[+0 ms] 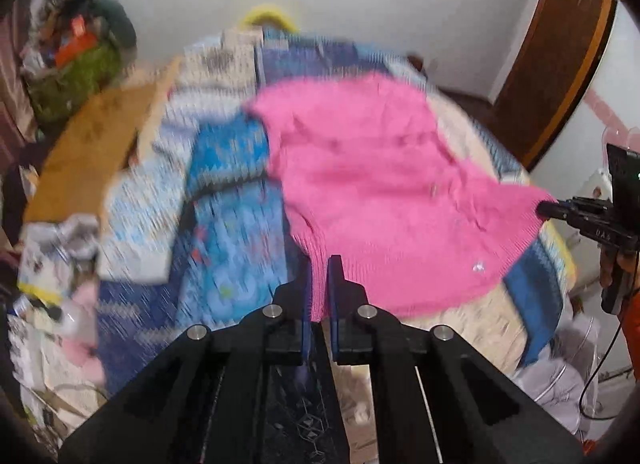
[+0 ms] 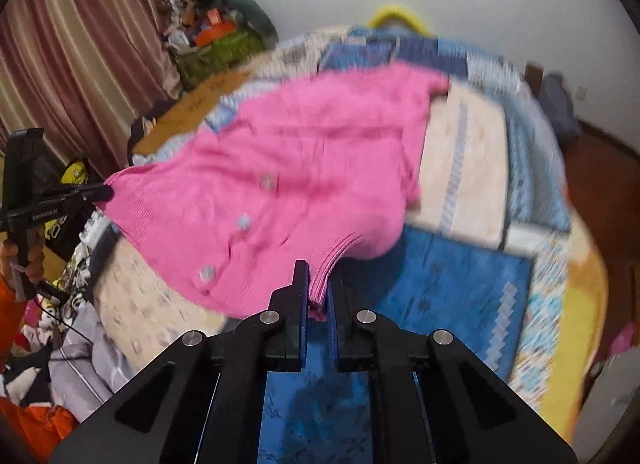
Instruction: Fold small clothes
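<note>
- The pink knit cardigan (image 1: 372, 192) (image 2: 288, 184) is stretched in the air just above the bed, with its far part draped down on the bedding; both views are motion-blurred.
- Three pale buttons (image 2: 244, 221) run in a line down its front (clearest in the right wrist view).
- The left gripper (image 1: 319, 264) (image 2: 105, 193) has its tongs pressed together on a ribbed edge of the cardigan, pink knit pinched between the blue pads.
- The right gripper (image 2: 319, 270) (image 1: 541, 209) likewise pinches a ribbed hem corner between nearly closed fingers; in the left wrist view its tip meets the cardigan's far right corner.
- The two held corners lie well apart, so the hem between them is pulled fairly taut.
- Beneath lies a patchwork bedspread (image 1: 232, 200) (image 2: 452, 284) in blue, white and cream panels.
- A mustard-brown cloth (image 1: 92, 148) (image 2: 200, 112) lies on the bed's far left side.
- A green bag (image 1: 76, 88) (image 2: 216, 54) stuffed with things stands in the corner by the white wall.
- Brownish-pink curtains (image 2: 80, 52) hang beside it.
- A dark wooden door frame (image 1: 560, 60) stands to the right of the bed.
</note>
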Demonstrator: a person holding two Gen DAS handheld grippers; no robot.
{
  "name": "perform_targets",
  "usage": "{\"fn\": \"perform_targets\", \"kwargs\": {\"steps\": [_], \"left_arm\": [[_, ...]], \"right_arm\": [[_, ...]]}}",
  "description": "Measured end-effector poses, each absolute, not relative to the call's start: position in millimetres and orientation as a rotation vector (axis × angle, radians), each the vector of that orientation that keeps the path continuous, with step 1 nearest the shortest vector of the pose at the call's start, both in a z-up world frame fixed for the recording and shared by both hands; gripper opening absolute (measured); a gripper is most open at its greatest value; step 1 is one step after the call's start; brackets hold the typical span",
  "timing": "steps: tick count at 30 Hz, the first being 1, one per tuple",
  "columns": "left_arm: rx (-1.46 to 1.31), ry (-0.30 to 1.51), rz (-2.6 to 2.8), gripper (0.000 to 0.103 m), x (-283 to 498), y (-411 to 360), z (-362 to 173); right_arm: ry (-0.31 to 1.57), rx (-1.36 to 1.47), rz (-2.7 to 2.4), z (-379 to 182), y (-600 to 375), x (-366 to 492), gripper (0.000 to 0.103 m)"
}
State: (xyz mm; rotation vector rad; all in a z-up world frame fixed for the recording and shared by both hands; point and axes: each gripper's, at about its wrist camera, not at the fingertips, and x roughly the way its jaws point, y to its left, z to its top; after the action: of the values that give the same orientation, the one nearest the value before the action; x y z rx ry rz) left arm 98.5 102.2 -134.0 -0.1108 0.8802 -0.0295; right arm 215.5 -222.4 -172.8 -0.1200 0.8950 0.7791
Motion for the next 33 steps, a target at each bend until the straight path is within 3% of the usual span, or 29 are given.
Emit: {"fn": "perform_targets", "kwargs": {"steps": [9,15,33], "left_arm": [[-0.117,0.635,-0.034,0.006,116.1,102.4,-27.6],[-0.093,0.584,0.008,0.006,154.7,104.1,-2.2],[-0.082,0.749,0.164,0.006,369.9,169.7,-99.9]], "right_arm": [[0.63,-0.115,0.752,-76.1,-221.9,228.8,0.007],[0.538,-0.112,0.725,-43.7,-216.4,249.5,0.007],[0.681,-0.156,0.609,-109.8,-162.0,413.1,0.006]]}}
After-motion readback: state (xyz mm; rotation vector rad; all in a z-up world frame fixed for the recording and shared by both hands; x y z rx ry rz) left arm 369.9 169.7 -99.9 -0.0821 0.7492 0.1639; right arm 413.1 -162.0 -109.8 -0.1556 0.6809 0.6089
